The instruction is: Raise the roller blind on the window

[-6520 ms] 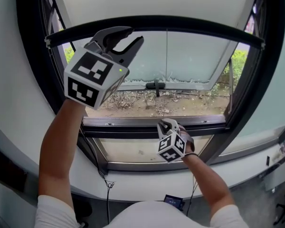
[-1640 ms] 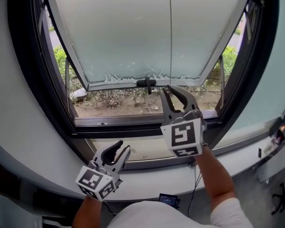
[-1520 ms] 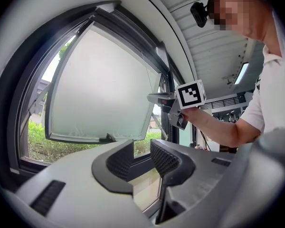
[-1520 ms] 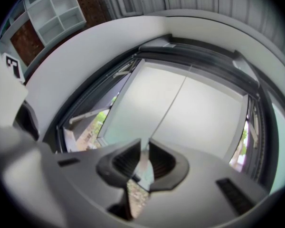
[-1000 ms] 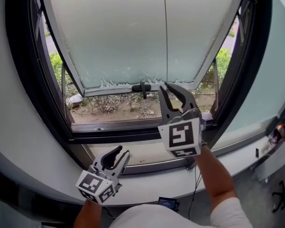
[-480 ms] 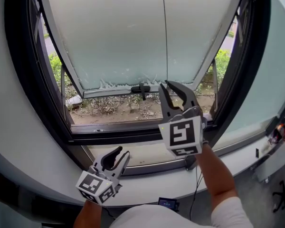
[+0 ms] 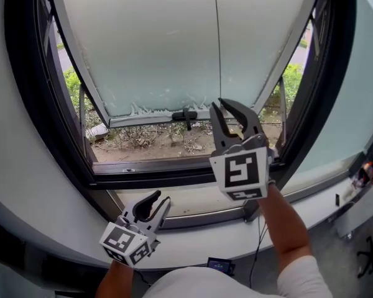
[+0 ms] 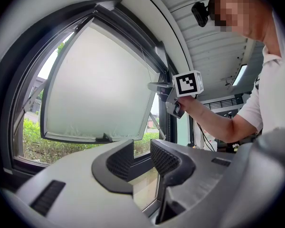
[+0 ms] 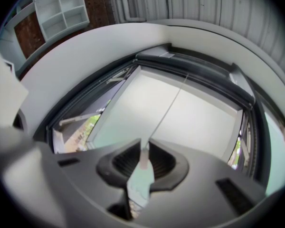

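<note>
R tongs point(image 7: 219, 106) clenched on blind cord point(image 7: 216, 42); L tongs point(image 7: 161, 197) released, empty, low nr sill point(image 7: 199, 238).

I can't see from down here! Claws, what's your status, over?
Right claw shut on blind cord. Left claw open, empty, low. Nothing in the way.

Grey moulded shell on the left gripper point(image 7: 157, 199), with dark curved jaws, cross-hatched inner pads point(image 8: 164, 158) and slotted vents point(image 8: 48, 198) on the body. White marker cube point(image 7: 125, 243) behind it, with black square codes on its faces. The right gripper point(image 7: 219, 104) is the same build, with hooked dark jaws and its own white cube point(image 7: 239, 174) with black codes. Person wears a white short-sleeved shirt point(image 7: 198, 282); the sleeve point(image 8: 265, 101) ends above the elbow, forearms bare. Dark camera point(image 8: 199, 12) mounted at the head.
</note>
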Demonstrator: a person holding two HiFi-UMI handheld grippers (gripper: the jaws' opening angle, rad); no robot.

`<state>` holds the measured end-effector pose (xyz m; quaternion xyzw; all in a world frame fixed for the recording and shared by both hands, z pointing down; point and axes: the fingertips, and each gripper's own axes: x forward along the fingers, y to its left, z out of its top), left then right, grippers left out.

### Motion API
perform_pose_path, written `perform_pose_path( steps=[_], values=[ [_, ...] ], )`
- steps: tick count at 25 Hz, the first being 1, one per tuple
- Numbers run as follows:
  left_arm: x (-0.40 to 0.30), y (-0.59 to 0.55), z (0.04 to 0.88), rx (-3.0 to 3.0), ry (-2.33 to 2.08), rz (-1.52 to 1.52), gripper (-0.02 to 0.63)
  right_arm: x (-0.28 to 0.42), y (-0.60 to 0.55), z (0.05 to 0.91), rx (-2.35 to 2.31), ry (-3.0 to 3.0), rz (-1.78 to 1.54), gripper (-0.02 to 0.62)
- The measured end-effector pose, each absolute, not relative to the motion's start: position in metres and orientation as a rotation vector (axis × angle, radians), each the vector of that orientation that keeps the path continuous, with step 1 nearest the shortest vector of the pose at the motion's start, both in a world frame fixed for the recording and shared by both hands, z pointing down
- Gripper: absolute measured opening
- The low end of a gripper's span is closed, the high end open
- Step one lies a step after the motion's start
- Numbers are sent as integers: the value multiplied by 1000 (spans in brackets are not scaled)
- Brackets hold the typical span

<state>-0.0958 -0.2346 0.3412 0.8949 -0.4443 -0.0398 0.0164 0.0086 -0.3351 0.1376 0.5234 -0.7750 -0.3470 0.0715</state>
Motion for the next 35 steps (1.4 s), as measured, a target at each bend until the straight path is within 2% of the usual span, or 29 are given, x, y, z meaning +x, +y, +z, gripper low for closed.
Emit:
perform_pose_path(
  steps=[35],
  values=[
    [-111, -232, 345, 2761, -1405, -130, 124, 4, -343, 118, 1630, -2325, -1085, 61]
  ],
)
